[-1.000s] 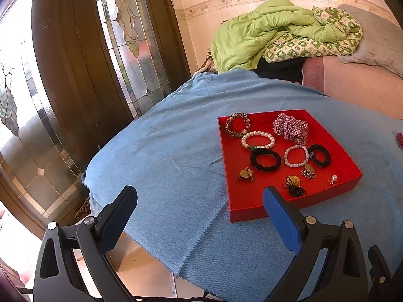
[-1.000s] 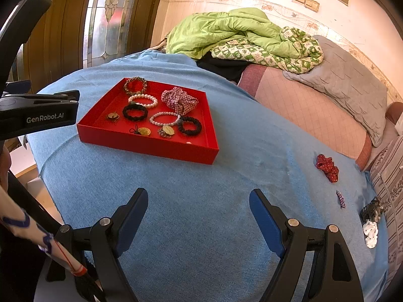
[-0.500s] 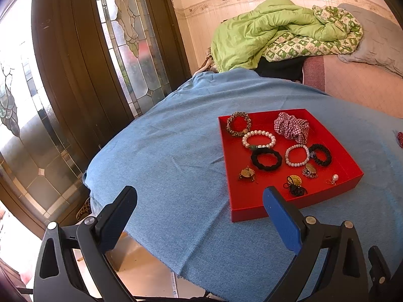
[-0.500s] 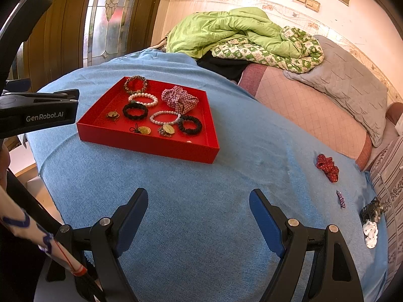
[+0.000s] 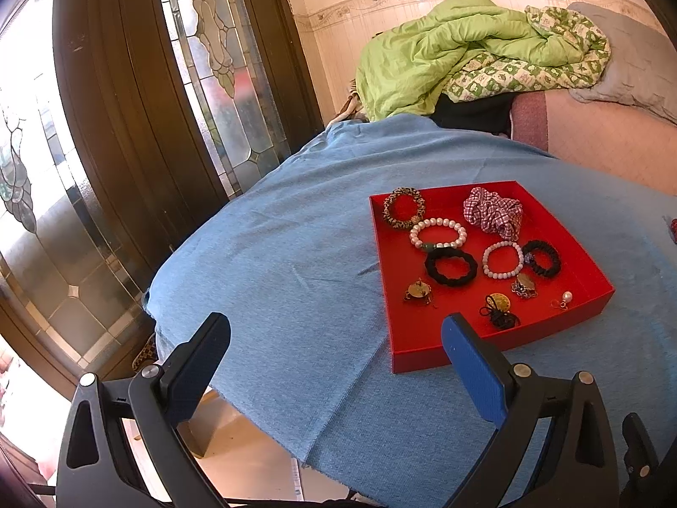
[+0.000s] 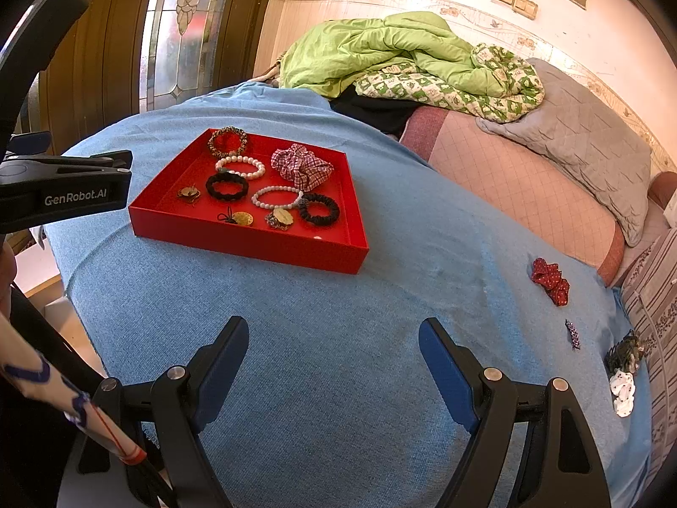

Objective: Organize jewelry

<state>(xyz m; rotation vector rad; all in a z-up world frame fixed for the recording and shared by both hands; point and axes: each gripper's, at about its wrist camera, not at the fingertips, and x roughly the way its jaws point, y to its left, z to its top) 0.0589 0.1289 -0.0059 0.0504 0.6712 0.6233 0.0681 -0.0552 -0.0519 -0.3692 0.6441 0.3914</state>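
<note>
A red tray (image 5: 588,292) (image 6: 254,243) lies on the blue cloth and holds several bracelets, black hair ties, a checked scrunchie (image 5: 493,211) (image 6: 301,166), pendants and a pearl earring (image 5: 566,296). On the cloth to the right lie a red scrunchie (image 6: 550,280), a small dark clip (image 6: 572,333), a dark hair claw (image 6: 626,353) and a white bow (image 6: 624,391). My left gripper (image 5: 336,338) is open and empty, near the tray's front left corner. My right gripper (image 6: 334,343) is open and empty over bare cloth in front of the tray.
The blue cloth (image 6: 381,338) ends at a near left edge above the floor (image 5: 254,470). A green quilt (image 6: 402,59) and grey pillow (image 6: 588,144) lie behind on a pink mattress. A stained-glass door (image 5: 127,127) stands at left.
Almost nothing: the views have shifted very slightly. Both grippers stay open and empty.
</note>
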